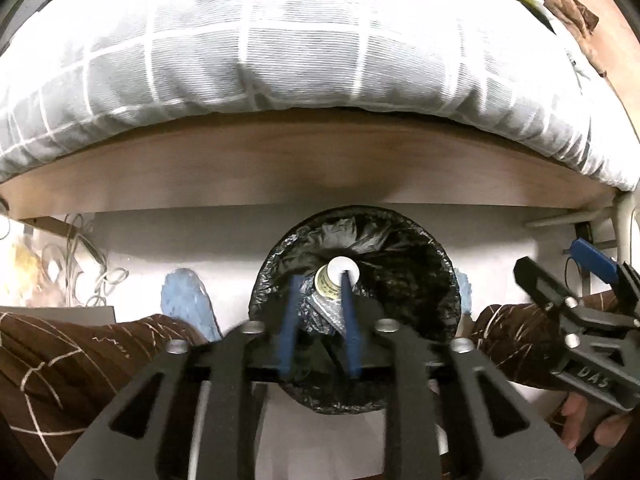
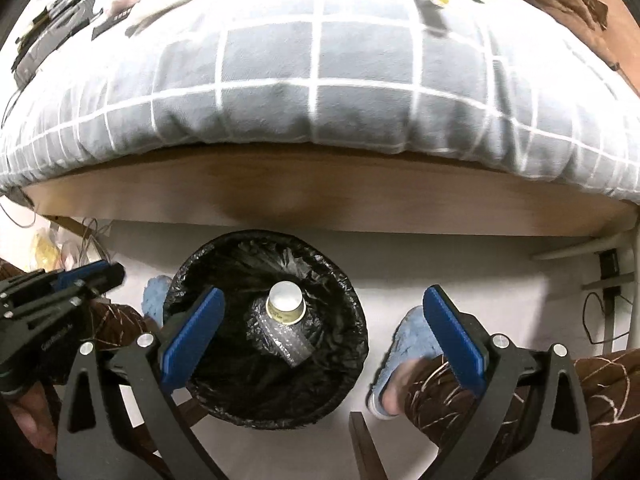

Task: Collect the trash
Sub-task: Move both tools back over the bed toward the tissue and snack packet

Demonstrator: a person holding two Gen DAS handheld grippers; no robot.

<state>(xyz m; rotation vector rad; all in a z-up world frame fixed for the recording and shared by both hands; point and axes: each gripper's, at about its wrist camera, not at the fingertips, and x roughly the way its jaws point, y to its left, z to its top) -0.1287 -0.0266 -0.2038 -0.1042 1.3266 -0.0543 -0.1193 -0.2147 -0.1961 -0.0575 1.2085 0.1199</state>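
A round bin lined with a black bag (image 1: 444,280) (image 2: 356,332) stands on the pale floor by the bed. In it lies an upturned paper cup (image 1: 334,278) (image 2: 285,303) on a crumpled piece of clear plastic wrap (image 2: 290,346). My left gripper (image 1: 320,282) hangs above the bin, its blue pads a small way apart with nothing pressed between them; the cup shows through the gap far below. My right gripper (image 2: 323,292) is wide open and empty over the bin. Each gripper appears at the edge of the other's view: the right gripper (image 1: 560,264), the left gripper (image 2: 106,274).
A bed with a grey checked duvet (image 2: 320,92) and a wooden side board (image 2: 320,196) runs just behind the bin. A person's legs in brown patterned trousers (image 1: 80,360) and blue slippers (image 2: 400,344) flank the bin. Cables (image 1: 92,264) lie at the left; clutter (image 2: 80,12) covers the bed's far side.
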